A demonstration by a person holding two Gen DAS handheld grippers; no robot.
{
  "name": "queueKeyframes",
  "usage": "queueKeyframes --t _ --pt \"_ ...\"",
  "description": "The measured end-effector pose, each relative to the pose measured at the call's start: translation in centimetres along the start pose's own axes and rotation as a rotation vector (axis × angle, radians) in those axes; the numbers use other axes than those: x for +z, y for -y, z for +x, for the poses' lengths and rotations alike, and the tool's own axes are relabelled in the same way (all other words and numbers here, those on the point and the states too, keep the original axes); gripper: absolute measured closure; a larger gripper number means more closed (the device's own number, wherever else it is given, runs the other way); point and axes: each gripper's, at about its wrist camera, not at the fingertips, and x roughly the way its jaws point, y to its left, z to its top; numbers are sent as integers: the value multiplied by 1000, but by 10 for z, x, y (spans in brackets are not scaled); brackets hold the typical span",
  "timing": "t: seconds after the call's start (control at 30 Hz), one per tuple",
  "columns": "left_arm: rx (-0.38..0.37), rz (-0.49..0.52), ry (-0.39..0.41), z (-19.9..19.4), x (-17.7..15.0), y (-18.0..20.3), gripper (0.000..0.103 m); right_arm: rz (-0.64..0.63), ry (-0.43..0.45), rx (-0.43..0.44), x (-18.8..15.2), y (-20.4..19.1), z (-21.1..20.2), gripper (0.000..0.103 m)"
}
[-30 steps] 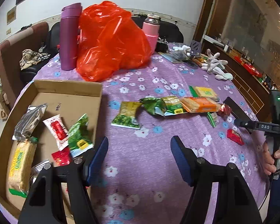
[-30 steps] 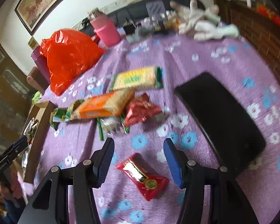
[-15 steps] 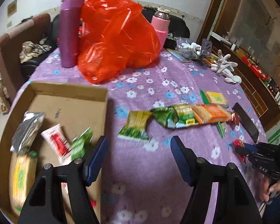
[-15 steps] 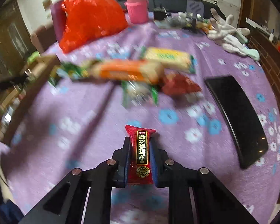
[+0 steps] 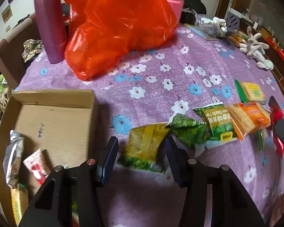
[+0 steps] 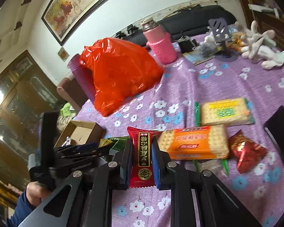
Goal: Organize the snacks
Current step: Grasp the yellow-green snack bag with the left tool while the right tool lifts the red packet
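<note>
Right wrist view: the right gripper [image 6: 141,159] clamps a red snack packet [image 6: 143,156] at lower centre. The left gripper [image 5: 140,155], jaws closing, straddles a yellow-green packet [image 5: 144,144]; contact is probably not yet made. The cardboard box [image 5: 53,121] sits lower left.

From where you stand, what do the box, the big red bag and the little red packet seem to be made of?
The box looks like plain brown cardboard, matte, with ribbed lines on its floor. The red bag seems thin plastic film: glossy, crinkled, half see-through. The red packet, pinched in the right gripper, looks like shiny printed plastic wrap with crimped ends; possibly foil-lined, I can't tell.
</note>
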Motion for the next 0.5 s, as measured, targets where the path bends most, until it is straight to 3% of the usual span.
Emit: queueKeyframes --t 0.07,0.2,0.27,0.43,0.5 --pt "30 -2 4 8 1 7 53 12 -11 8 -4 7 4 83" --pt "66 -89 58 0 -12 10 73 16 -31 17 -12 14 7 83" --pt "62 -105 92 -6 -25 13 73 3 -43 5 -16 12 10 83" --pt "29 -83 191 -17 -52 23 74 -61 -69 -66 -25 2 20 83" --pt "-46 -87 212 -22 -51 21 74 -84 -67 -83 -27 -1 22 83"
